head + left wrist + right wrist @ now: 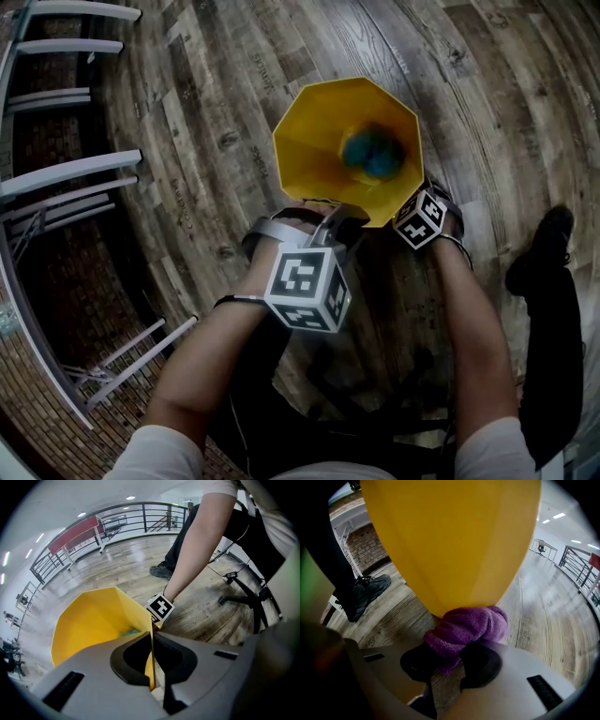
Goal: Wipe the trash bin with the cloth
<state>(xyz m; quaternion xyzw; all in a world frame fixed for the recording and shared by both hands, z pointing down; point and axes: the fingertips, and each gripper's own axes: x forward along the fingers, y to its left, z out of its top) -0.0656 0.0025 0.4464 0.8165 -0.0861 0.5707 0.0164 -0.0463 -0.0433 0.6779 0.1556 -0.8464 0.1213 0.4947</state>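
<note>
Where the wood-plank floor (187, 112) fills the head view, a yellow trash bin (314, 141) with an eight-sided open mouth is seen from above, near the middle of the visible floor. A blurred blue-green item (373, 152) is seen deep inside the bin; what it is cannot be told.

The near rim of the bin is pinched by the left gripper (152, 667). In the left gripper view the thin yellow wall is shown edge-on between the two dark jaws, which are clamped onto it.

The right gripper (449, 663) is held at the bin's right side, outside the wall. In the right gripper view a purple cloth (466, 627) is gripped between its jaws and bunched into a wad. The wad is pressed against the outside of the bin's yellow wall.

Each gripper is held at the end of a bare forearm, and a black-and-white marker cube (307, 286) is carried on each.

A dark shoe (539, 248) is set on the floor to the right of the bin, apart from it. White railing bars (66, 178) are seen along the left edge of the floor. A black chair base (243, 595) is seen on the floor beyond the right arm in the left gripper view.
</note>
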